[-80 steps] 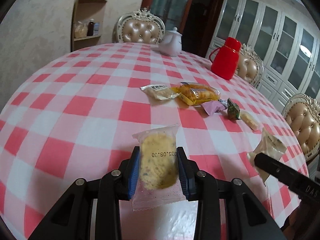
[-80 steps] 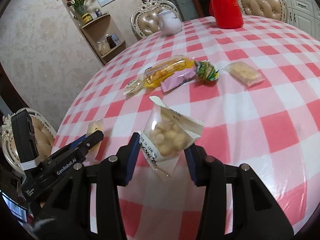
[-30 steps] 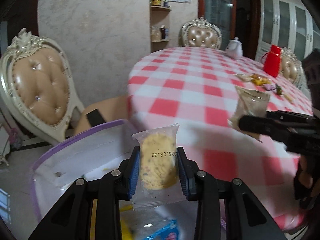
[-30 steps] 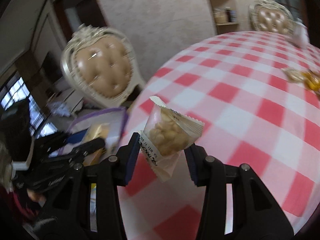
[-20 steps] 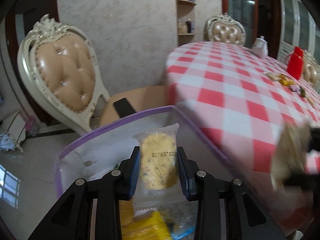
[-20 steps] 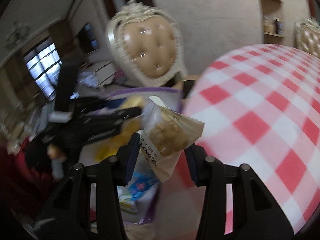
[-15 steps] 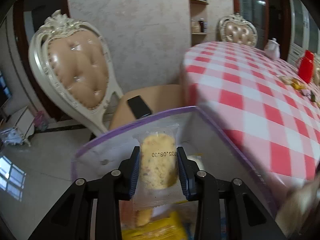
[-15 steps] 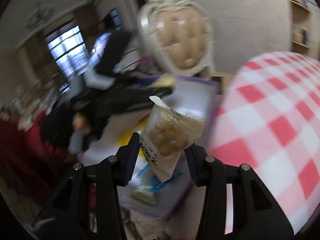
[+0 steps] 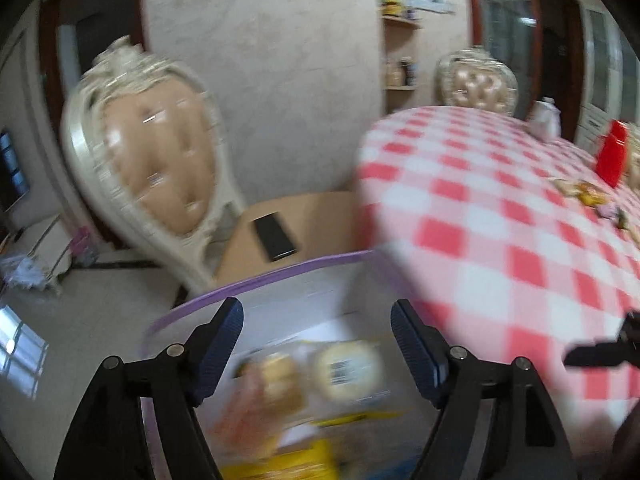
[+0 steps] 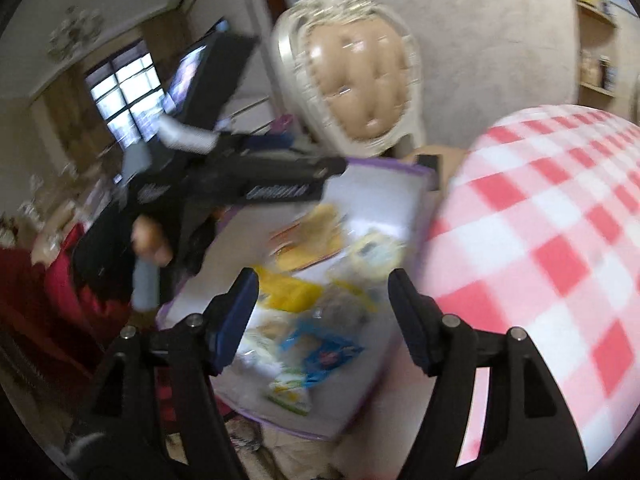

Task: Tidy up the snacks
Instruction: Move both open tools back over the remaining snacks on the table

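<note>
My left gripper (image 9: 318,344) is open and empty above a clear storage bin with a purple rim (image 9: 256,280) beside the table. Blurred snack packets (image 9: 320,372) lie in the bin below it. My right gripper (image 10: 322,312) is open and empty above the same bin (image 10: 404,168), over several packets (image 10: 316,320). The left gripper (image 10: 328,172) shows in the right wrist view over the bin's far left side. A tip of the right gripper (image 9: 600,354) shows at the right edge of the left wrist view. A few snacks (image 9: 588,194) remain far off on the table.
The round table with a red and white checked cloth (image 9: 500,216) is to the right of the bin. A padded chair (image 9: 160,168) stands behind the bin with a black phone (image 9: 274,236) on its seat. A red jug (image 9: 612,156) and white teapot (image 9: 546,116) stand far back.
Both grippers have opened and dropped their packets into the bin. Earlier they carried the packets from the table over to the bin.
</note>
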`<control>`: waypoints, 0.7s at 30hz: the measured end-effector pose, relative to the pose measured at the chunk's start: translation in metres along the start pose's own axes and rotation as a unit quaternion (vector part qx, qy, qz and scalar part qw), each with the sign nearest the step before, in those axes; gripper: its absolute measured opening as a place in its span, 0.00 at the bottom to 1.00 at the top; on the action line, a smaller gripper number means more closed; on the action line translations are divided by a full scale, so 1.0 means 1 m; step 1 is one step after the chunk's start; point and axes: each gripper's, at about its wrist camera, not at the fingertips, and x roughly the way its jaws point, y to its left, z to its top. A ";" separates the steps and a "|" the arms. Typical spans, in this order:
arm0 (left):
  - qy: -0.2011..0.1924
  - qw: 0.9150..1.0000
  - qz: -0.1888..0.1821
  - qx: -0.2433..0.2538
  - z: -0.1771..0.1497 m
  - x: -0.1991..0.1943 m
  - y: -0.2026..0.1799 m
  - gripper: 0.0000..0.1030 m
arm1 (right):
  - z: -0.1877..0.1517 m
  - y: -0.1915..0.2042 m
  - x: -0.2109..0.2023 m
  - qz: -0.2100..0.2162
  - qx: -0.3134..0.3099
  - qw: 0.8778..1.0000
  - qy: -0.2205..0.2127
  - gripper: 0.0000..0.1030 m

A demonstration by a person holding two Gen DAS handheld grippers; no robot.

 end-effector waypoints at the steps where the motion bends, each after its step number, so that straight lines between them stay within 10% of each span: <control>1: -0.002 1.000 -0.014 0.009 0.005 0.000 -0.013 0.76 | 0.000 -0.009 -0.009 -0.014 0.008 1.000 -0.008 0.69; 8: -0.020 0.982 -0.183 0.031 0.064 0.018 -0.158 0.80 | -0.031 -0.115 -0.104 -0.235 0.111 0.964 -0.052 0.74; 16: 0.013 0.940 -0.332 0.078 0.089 0.063 -0.348 0.80 | -0.122 -0.258 -0.244 -0.427 0.336 0.833 -0.102 0.74; 21: 0.024 0.924 -0.369 0.098 0.101 0.084 -0.424 0.80 | -0.149 -0.305 -0.287 -0.461 0.394 0.788 -0.107 0.74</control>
